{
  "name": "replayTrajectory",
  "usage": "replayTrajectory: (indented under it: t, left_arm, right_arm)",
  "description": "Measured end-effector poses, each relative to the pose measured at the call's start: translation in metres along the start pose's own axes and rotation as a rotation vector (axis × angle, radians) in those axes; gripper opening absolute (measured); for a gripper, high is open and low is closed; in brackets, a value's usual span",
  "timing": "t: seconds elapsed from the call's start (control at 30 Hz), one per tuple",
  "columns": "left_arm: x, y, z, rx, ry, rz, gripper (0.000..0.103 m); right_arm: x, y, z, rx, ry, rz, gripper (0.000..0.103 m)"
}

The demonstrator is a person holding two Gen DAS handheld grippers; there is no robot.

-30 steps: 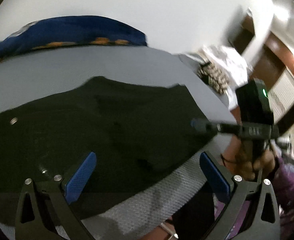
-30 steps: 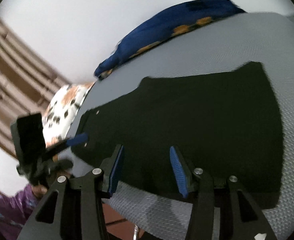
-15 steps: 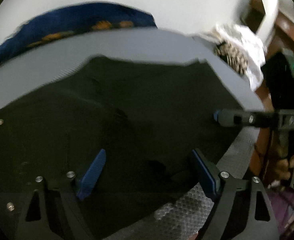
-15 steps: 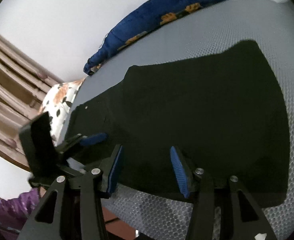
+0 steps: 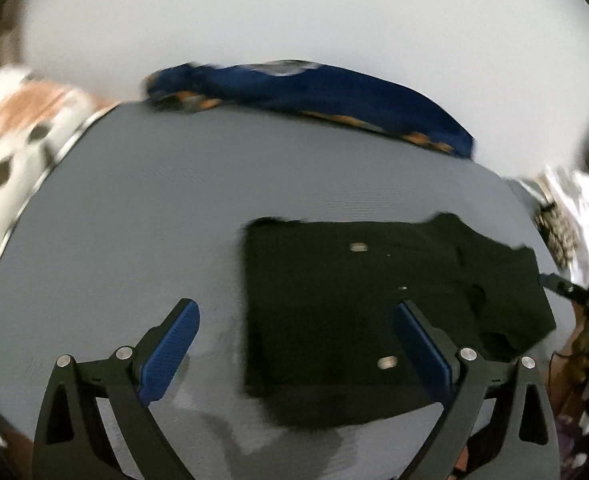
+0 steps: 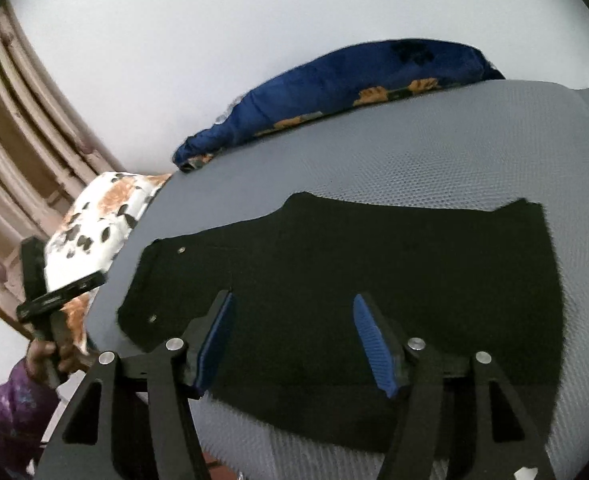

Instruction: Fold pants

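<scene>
The black pants (image 5: 358,300) lie flat and folded on the grey mesh surface (image 5: 134,220); they also show in the right wrist view (image 6: 374,280). My left gripper (image 5: 298,344) is open and empty, raised above the pants' left edge. My right gripper (image 6: 294,336) is open and empty, held over the near edge of the pants. The right gripper's tip shows at the far right of the left wrist view (image 5: 554,282). The left gripper shows at the left of the right wrist view (image 6: 58,296).
A blue cushion with orange pattern (image 5: 314,92) lies along the far edge by the white wall. A white floral pillow (image 6: 98,216) sits at the left end. Patterned cloth (image 5: 566,216) lies at the right end. Wooden slats (image 6: 18,152) stand behind.
My left gripper has drawn back and swung left, so the pants now sit to its right. My right gripper has stayed open and pulled back slightly.
</scene>
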State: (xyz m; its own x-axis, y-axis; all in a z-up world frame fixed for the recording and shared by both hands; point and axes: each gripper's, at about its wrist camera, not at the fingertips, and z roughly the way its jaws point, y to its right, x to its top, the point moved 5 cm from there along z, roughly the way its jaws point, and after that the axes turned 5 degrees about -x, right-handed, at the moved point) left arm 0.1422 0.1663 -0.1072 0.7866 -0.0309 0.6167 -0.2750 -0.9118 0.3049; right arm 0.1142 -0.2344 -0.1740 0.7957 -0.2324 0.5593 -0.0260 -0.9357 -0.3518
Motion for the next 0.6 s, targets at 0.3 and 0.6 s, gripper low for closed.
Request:
replayTrajectory:
  t: [0.3,0.6]
  left_arm:
    - [-0.024,-0.030,0.008,0.043,-0.046,-0.049,0.097]
    - [-0.011,0.019,0.011,-0.015,-0.024,0.047,0.097]
  right_arm:
    - [0.011,-0.009,0.086,-0.208,-0.151,-0.099,0.060]
    - [0.031,0.079,-0.007,-0.095,0.064,0.163,0.058]
